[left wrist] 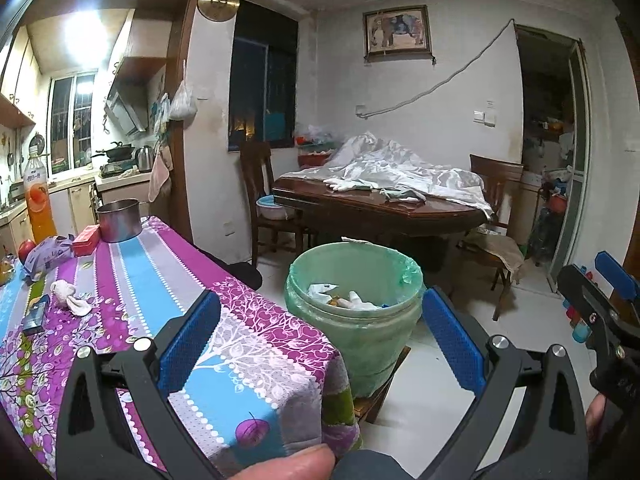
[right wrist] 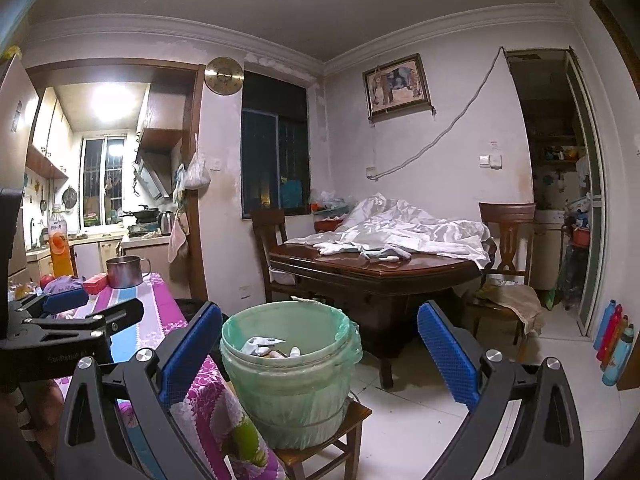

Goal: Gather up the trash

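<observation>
Both claws were released & empty: left gripper [left wrist: 320, 332], right gripper [right wrist: 320, 348]. Crumpled tissue [left wrist: 69, 297] lay on the tablecloth [left wrist: 168, 280], green-lined bin [left wrist: 356, 312] just beside. We judged: approach w/ left, pinch tissue mid-bulk.

Purple, blue and grey striped floral tablecloth [left wrist: 160, 280], pale green bin [right wrist: 288, 380], blue-padded fingers [left wrist: 188, 344]

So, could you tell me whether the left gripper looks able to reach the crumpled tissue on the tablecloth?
Probably yes: the left gripper is open and empty, and nothing stands between it and the crumpled tissue.
</observation>
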The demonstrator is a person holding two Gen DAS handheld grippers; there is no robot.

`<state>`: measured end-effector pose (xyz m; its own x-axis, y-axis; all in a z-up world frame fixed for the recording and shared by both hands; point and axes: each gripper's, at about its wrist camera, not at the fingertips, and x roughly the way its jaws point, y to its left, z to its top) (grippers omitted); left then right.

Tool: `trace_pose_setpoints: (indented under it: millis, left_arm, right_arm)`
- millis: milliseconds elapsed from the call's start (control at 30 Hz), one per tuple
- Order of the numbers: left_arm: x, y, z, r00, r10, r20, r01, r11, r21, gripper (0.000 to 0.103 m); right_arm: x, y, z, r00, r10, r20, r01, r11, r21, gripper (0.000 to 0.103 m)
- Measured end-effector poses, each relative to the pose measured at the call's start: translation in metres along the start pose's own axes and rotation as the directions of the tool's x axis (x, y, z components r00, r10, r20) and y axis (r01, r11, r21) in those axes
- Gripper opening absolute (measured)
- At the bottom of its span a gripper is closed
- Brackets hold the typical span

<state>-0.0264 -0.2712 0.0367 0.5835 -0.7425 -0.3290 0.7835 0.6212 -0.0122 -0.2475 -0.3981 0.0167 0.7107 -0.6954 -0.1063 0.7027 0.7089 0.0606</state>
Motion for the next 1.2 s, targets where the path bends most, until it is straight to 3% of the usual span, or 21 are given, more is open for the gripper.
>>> trace_pose_setpoints:
  millis: [1200]
  left_arm:
    - [-0.001,-0.005,0.003,1.000,0.010,0.015,-0.010,1.000,0.020,0.097]
  right_arm:
    - [0.013,0.004,-0.008,1.000,0.013,-0.024,-0.013,1.000,-0.001,0.098]
